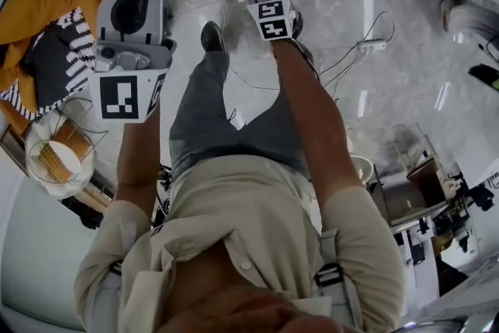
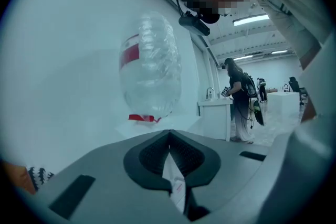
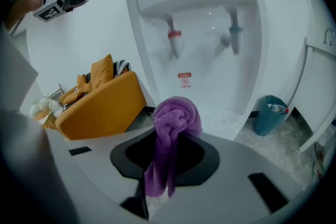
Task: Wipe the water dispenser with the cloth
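Note:
The white water dispenser [image 3: 205, 44] stands straight ahead in the right gripper view, with a red tap [image 3: 175, 42], a blue tap [image 3: 234, 34] and a drip tray [image 3: 227, 117] below them. My right gripper [image 3: 169, 147] is shut on a bunched purple cloth [image 3: 176, 115], held a short way in front of the dispenser and not touching it. The clear water bottle [image 2: 149, 68] with a red label fills the left gripper view. My left gripper [image 2: 169, 136] is raised near the bottle, shut with nothing between its fingers.
An orange armchair [image 3: 100, 102] with cushions stands left of the dispenser, and a wire basket [image 1: 54, 156] sits beside it. A blue bin [image 3: 270, 113] is at the dispenser's right. Cables [image 1: 355, 51] lie on the marble floor. A person [image 2: 239, 99] stands at a far counter.

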A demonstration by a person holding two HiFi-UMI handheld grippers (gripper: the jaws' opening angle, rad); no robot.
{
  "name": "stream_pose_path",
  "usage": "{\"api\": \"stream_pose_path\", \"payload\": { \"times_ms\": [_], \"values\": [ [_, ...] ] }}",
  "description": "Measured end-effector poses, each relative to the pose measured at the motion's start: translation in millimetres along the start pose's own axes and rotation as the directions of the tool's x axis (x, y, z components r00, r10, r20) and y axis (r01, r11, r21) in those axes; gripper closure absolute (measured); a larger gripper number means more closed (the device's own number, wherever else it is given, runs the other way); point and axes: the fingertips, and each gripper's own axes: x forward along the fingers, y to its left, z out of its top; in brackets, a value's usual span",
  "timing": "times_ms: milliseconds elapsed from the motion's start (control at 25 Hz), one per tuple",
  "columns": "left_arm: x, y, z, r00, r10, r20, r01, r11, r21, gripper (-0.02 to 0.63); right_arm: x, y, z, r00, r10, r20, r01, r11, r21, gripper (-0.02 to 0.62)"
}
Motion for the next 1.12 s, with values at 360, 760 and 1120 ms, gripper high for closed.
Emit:
{"api": "stream_pose_path", "payload": {
  "times_ms": [360,760,1120],
  "values": [
    [-38.2,43.2,90.4,0.998,-0.013,-0.058,0.017,0.997,0.071,0.591,-135.4,24.2,127.1,0.994,-0.013,0.105,0.024,0.995,-0.101,0.499],
    [-137.4,99.8,199.0,0.998,0.058,-0.004,-0.058,0.998,0.031,0.591,-290.5,75.5,277.1,0.965,-0.022,0.260,0.073,0.979,-0.189,0.499],
    [-195.0,108.9,256.1,0.996,0.068,0.059,-0.067,0.998,-0.013,0.591,-418.4,126.4,381.9,0.915,0.009,0.404,0.081,0.975,-0.206,0.499]
  ]
}}
